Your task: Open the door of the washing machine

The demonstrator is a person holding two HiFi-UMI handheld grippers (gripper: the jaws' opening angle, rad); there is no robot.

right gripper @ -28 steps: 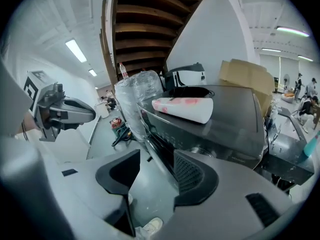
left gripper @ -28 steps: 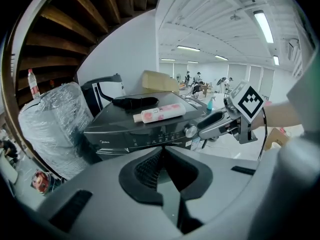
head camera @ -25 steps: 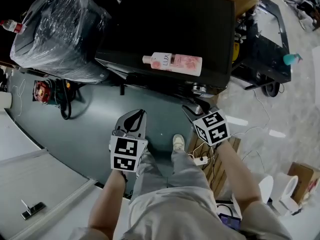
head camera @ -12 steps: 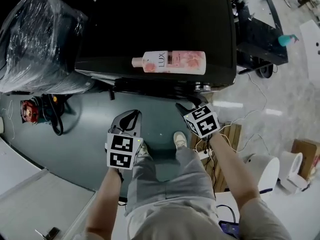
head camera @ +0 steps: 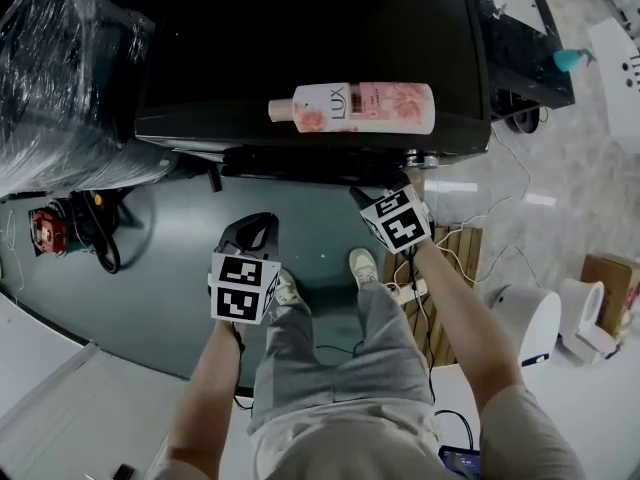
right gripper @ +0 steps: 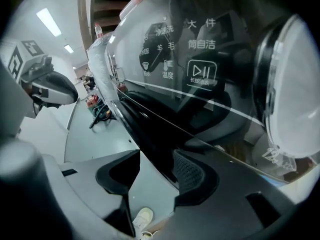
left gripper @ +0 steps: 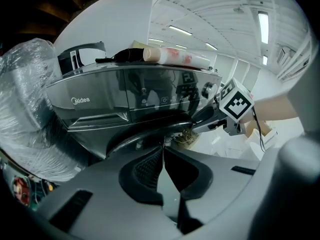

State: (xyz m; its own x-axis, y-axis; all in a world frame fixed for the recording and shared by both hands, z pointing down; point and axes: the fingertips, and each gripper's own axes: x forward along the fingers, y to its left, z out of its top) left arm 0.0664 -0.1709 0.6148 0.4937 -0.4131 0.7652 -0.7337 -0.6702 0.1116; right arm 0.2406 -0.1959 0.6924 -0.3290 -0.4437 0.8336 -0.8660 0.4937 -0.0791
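Door (left gripper: 150, 131) of the washing machine (head camera: 310, 38) looks shut, flat on its front under the button panel (left gripper: 150, 91), round and facing the person, so opening seems left to do; the right gripper (right gripper: 156, 156) has fingers apart around a dark front edge, and the left gripper (left gripper: 163, 149) waits back, fingers together, empty.

Floor (head camera: 150, 253) — washing machine (head camera: 300, 48) stands on it | plastic-wrapped bundle (head camera: 60, 78) just left of washing machine | wooden pallet (head camera: 468, 256) off its front right corner
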